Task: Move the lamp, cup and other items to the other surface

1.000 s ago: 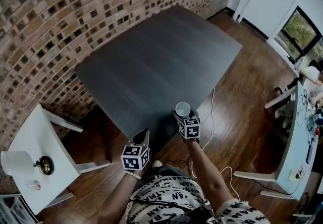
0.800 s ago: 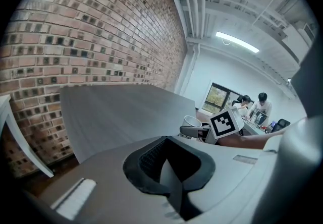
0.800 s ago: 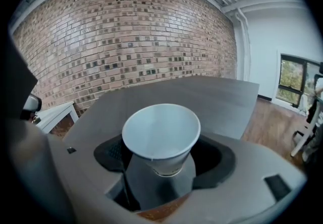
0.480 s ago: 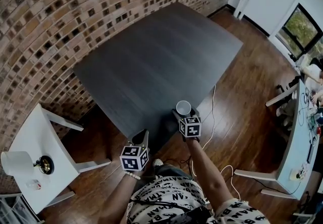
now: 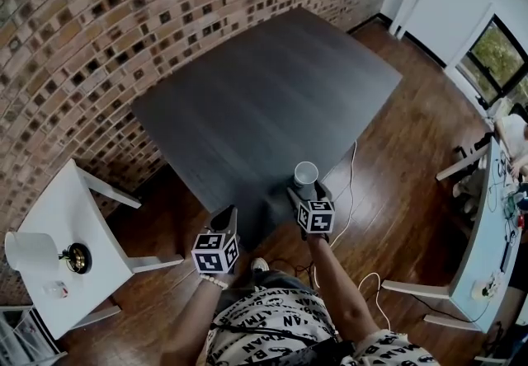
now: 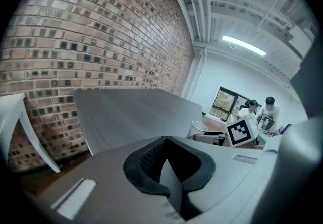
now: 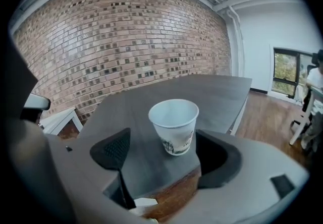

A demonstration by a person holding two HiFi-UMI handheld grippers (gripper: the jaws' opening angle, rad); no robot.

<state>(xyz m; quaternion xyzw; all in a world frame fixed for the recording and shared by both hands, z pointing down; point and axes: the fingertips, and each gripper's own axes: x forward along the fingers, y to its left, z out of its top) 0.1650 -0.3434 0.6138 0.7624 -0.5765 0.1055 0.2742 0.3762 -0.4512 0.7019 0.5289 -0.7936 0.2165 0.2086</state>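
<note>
One cup [image 7: 174, 124] stands upright near the dark bench's [image 5: 264, 100] edge, apparently delivered. The right gripper [image 7: 164, 155] has just been spreading its fingers [image 7: 115, 150] clear of it. The left gripper [image 6: 169, 167] is pressed together, empty, and the lamp [image 5: 31, 251] sits on the white bench [image 5: 62, 208], not yet moved.

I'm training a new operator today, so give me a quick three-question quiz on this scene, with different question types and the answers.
1. True or false: the cup stands upright on the dark table.
2. The right gripper is: A) open, with the cup between its jaws; B) clamped on the cup; C) shut and empty.
3. Fill in: the lamp stands on the ___ side table.
Key: 1 true. 2 A; its jaws have just been opening, pads clear of the cup. 3 white.
</note>
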